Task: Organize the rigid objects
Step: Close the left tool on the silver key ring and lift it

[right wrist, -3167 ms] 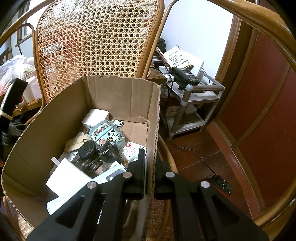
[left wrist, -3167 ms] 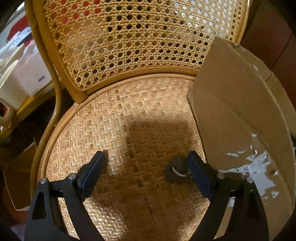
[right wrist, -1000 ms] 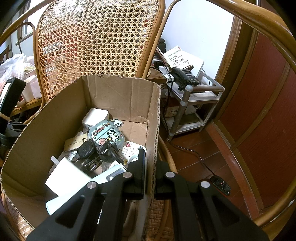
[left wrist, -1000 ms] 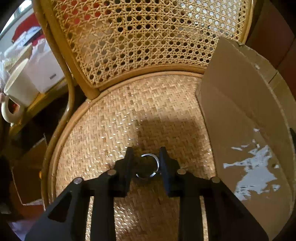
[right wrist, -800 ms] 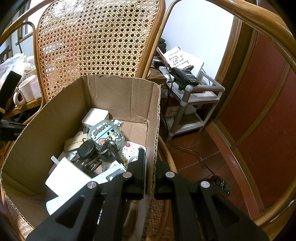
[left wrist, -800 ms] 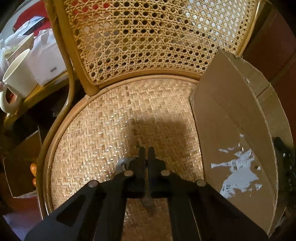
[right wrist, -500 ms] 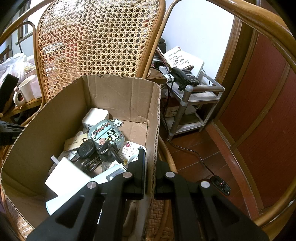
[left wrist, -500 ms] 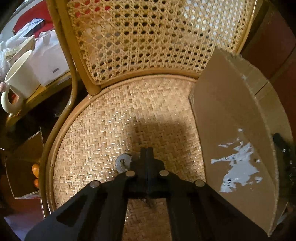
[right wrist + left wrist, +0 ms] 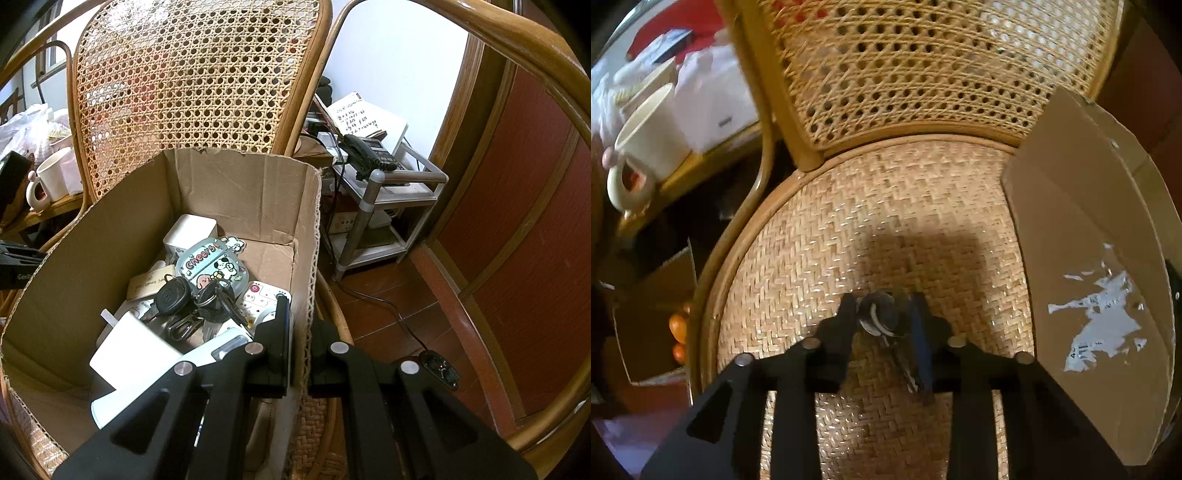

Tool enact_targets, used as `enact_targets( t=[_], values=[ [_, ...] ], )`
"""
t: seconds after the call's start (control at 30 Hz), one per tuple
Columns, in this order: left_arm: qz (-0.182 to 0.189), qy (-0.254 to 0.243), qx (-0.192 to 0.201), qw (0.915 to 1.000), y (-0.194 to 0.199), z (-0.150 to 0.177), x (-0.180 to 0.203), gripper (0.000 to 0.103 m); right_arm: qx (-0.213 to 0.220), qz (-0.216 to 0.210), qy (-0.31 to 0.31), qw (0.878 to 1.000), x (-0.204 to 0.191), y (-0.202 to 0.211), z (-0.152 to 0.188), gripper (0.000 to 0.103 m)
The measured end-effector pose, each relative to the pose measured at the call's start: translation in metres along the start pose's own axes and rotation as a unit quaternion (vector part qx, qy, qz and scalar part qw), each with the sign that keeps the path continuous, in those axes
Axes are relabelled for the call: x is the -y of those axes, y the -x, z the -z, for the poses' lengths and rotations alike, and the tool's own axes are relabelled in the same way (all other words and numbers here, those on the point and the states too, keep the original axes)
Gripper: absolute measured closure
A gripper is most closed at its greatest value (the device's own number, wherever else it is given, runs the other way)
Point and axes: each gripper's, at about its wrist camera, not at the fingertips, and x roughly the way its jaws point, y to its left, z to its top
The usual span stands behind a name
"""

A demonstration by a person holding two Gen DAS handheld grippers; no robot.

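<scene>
A dark key with a metal ring (image 9: 884,319) lies on the woven chair seat (image 9: 871,221), between the two fingers of my left gripper (image 9: 882,314), which stands partly open around it. The cardboard box (image 9: 1089,273) stands on the seat to the right. In the right wrist view the box (image 9: 229,184) holds several items: a car key (image 9: 171,297), a key bunch (image 9: 218,299), a "Cheers" case (image 9: 210,264), a white remote (image 9: 258,299) and white blocks. My right gripper (image 9: 299,332) is shut on the box's right wall (image 9: 308,280).
The cane chair back (image 9: 923,66) rises behind the seat. A white mug (image 9: 646,147) and white bags sit on a side table at the left. A metal trolley with a telephone (image 9: 365,151) stands right of the chair. A cable and switch (image 9: 439,369) lie on the floor.
My left gripper was open, shut over the key ring on the seat, then opened again; the key now lies between its fingers. The right gripper has held the box wall throughout.
</scene>
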Motion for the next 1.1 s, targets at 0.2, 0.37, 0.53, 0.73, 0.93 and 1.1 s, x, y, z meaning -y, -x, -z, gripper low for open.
enact_targets(
  t=[0.2,0.37,0.53,0.73,0.93,1.1],
  values=[
    [0.001,0.005,-0.010,0.9999,-0.006,0.004,0.001,0.049,0.000,0.000,0.001,1.000,0.000,0.000,0.000,0.095],
    [-0.023,-0.025,-0.017,0.9993,-0.006,0.009,0.016,0.074,0.000,0.000,0.000,1.000,0.000,0.000,0.000,0.095],
    [-0.017,-0.038,-0.014,0.9990,0.000,0.010,0.025,0.082,0.000,0.000,0.000,1.000,0.000,0.000,0.000,0.095],
    [-0.001,-0.029,-0.008,0.9995,0.000,0.006,0.024,0.087,0.000,-0.001,0.000,1.000,0.001,0.001,0.000,0.095],
    [0.016,-0.017,0.001,0.9997,0.007,0.004,0.025,0.087,0.000,0.000,0.001,1.000,0.001,0.001,0.000,0.095],
    [0.024,-0.002,0.015,0.9996,0.016,0.005,0.016,0.087,0.000,0.000,0.001,1.000,0.001,0.001,-0.001,0.095]
  ],
)
